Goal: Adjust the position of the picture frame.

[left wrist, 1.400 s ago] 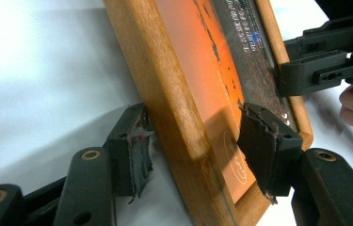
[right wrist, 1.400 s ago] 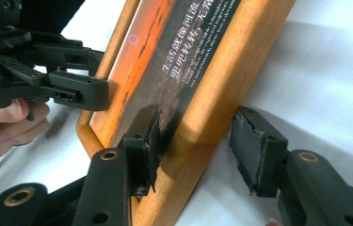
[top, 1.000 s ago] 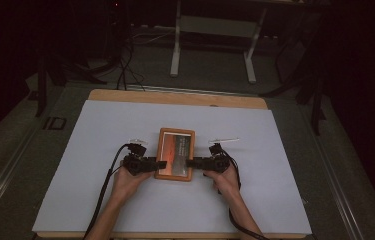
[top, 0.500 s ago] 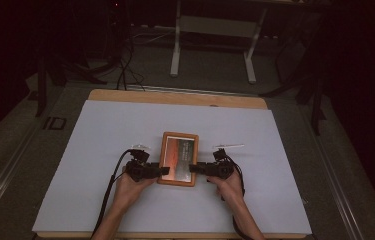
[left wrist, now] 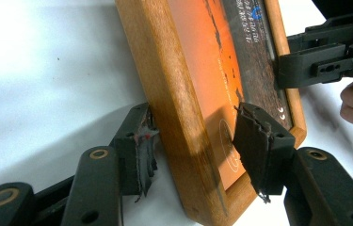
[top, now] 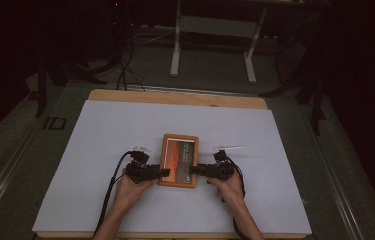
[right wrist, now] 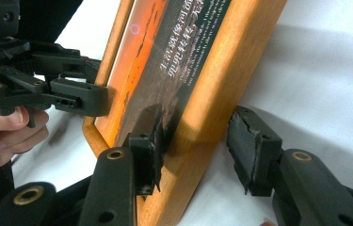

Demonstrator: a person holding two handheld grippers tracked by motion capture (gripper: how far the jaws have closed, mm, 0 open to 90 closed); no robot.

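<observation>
1. A white sheet (top: 100, 165) covers the wooden tabletop (top: 175, 97) in a dark room; a metal stand (top: 212, 30) and cables lie on the floor beyond.
2. A wooden picture frame (top: 179, 160) with an orange print lies near the tabletop's front edge, between the two tools.
3. The left tool (top: 161, 172) straddles the frame's left rail: one pad touches the outer edge, the other hovers over the print, so it is partly open.
4. The right tool (top: 194, 170), just opening a little, straddles the right rail: inner pad on the print, outer pad clear of the wood.
</observation>
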